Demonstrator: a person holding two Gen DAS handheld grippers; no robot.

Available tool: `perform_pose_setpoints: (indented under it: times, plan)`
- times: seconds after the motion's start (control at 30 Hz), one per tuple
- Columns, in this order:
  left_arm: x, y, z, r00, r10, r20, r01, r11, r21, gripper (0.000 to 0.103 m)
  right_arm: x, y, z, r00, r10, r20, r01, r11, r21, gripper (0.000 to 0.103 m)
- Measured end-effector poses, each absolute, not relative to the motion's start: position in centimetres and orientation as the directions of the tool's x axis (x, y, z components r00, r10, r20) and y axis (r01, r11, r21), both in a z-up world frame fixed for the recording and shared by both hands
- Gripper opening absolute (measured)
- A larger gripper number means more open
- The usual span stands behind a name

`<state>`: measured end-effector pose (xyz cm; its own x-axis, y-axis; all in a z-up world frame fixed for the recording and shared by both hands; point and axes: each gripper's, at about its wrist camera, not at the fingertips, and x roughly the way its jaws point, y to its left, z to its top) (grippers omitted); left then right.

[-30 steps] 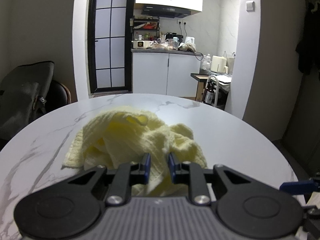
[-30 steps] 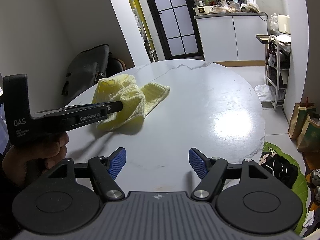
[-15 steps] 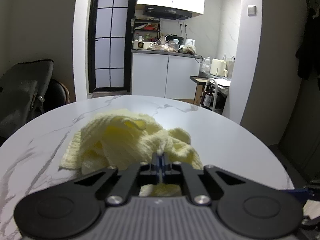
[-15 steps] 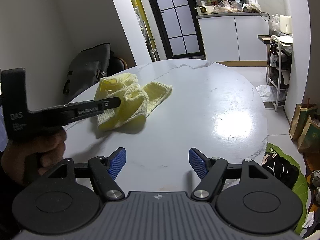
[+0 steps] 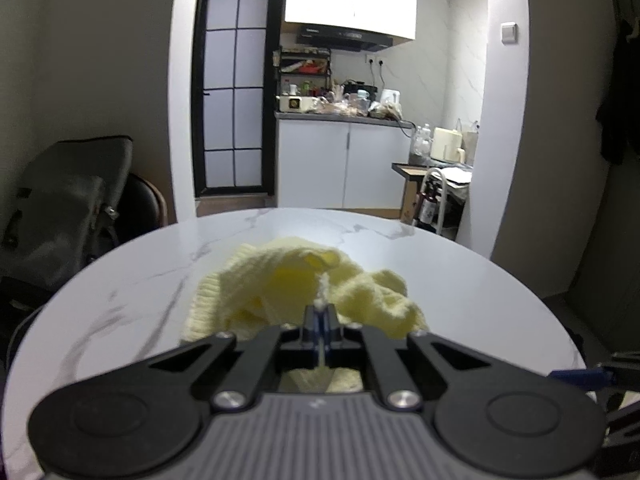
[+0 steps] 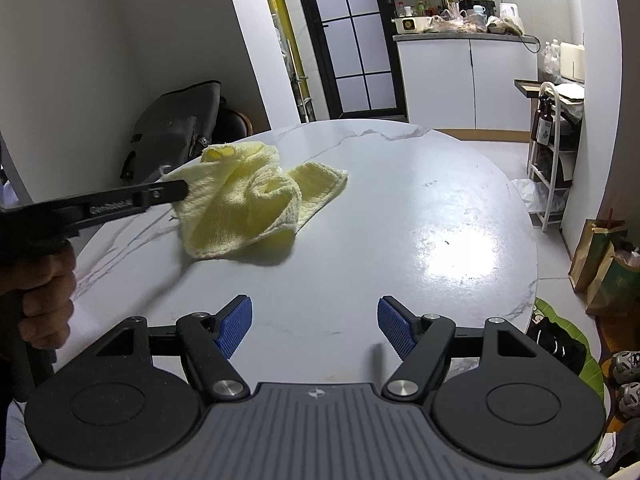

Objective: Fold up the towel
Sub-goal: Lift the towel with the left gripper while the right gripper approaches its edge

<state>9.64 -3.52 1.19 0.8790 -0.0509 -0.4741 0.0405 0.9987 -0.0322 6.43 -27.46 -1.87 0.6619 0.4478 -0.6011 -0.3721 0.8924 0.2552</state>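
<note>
Towel (image 6: 248,200) sits crumpled on table (image 6: 400,220), no fold made yet. Left gripper (image 5: 321,316) pinched tight on its near edge; right gripper (image 6: 315,326) gapes wide w/ nothing in it. Spreading + folding all remain.

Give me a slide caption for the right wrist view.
Left gripper pinches the crumpled yellow towel on the marble table; right gripper waits open.
</note>
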Motion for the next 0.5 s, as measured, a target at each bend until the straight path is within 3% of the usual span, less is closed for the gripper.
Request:
perform_pose_setpoints:
  times: [0.5]
  plan:
    - [7.5, -0.8, 3.1, 0.900, 0.016, -0.435, -0.023, 1.000, -0.012, 0.003, 6.0, -26.6, -1.7, 0.666, 0.433, -0.607, -0.399, 0.895, 0.200, 0.075]
